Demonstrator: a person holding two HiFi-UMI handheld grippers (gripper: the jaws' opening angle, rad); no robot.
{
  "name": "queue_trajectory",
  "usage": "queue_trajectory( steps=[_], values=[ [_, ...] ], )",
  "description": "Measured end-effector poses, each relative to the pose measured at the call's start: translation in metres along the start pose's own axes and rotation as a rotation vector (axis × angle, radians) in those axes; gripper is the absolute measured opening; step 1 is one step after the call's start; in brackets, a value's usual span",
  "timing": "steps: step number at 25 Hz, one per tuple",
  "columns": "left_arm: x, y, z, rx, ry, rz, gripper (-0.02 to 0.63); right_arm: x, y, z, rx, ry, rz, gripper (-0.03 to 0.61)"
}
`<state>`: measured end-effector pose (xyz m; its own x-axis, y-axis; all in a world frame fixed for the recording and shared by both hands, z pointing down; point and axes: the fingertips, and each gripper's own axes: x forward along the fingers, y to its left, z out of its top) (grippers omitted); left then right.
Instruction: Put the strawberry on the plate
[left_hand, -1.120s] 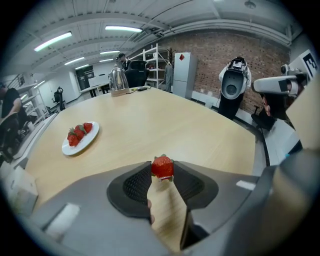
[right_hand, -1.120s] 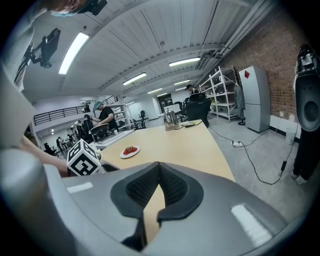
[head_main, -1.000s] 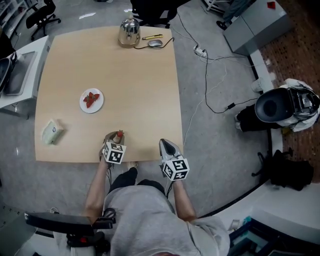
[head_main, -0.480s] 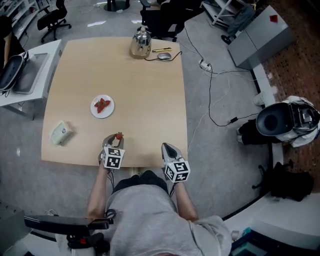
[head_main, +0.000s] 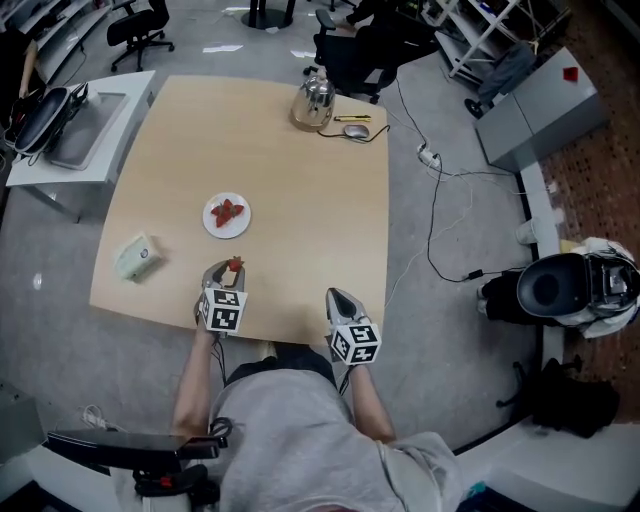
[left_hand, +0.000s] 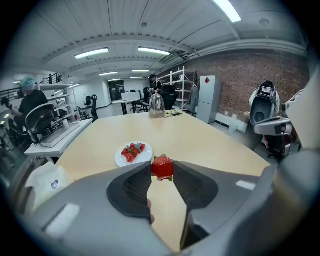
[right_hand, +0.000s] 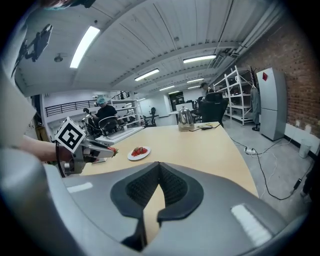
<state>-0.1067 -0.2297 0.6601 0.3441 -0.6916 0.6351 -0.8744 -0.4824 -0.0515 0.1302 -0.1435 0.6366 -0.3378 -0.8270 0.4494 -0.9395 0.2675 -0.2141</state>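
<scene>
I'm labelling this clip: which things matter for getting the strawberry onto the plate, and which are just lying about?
In the job:
- strawberry, clamped in the left gripper
- plate, holding other strawberries

Lying about:
- metal kettle
- mouse
- pale packet
- right gripper, shut and empty

Left gripper (head_main: 228, 274) over the near part of the tan table (head_main: 300, 220), red strawberry (head_main: 235, 265) at its tips, near the white plate (head_main: 213, 224) with strawberries on it. Right gripper (head_main: 334, 295) at the table's near edge, well apart from the plate. Metal kettle (head_main: 313, 102) at far edge, pale packet (head_main: 137, 258) near left edge.
</scene>
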Motion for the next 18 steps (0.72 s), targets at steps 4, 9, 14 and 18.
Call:
queue_trajectory(
  steps=[4, 9, 14, 18],
  values=[
    [0.008, 0.014, 0.009, -0.015, -0.003, 0.031, 0.155, 0.011, 0.000, 0.005, -0.010, 0.018, 0.020, 0.006],
    [0.023, 0.026, 0.015, -0.033, 0.010, 0.048, 0.153, 0.027, -0.005, 0.010, -0.019, 0.039, 0.031, 0.006],
    [0.047, 0.034, 0.015, -0.049, 0.040, 0.060, 0.154, 0.040, -0.018, 0.015, -0.010, 0.051, 0.030, 0.006],
    [0.068, 0.041, 0.013, -0.061, 0.066, 0.068, 0.153, 0.051, -0.030, 0.012, 0.005, 0.070, 0.024, 0.006]
  ],
)
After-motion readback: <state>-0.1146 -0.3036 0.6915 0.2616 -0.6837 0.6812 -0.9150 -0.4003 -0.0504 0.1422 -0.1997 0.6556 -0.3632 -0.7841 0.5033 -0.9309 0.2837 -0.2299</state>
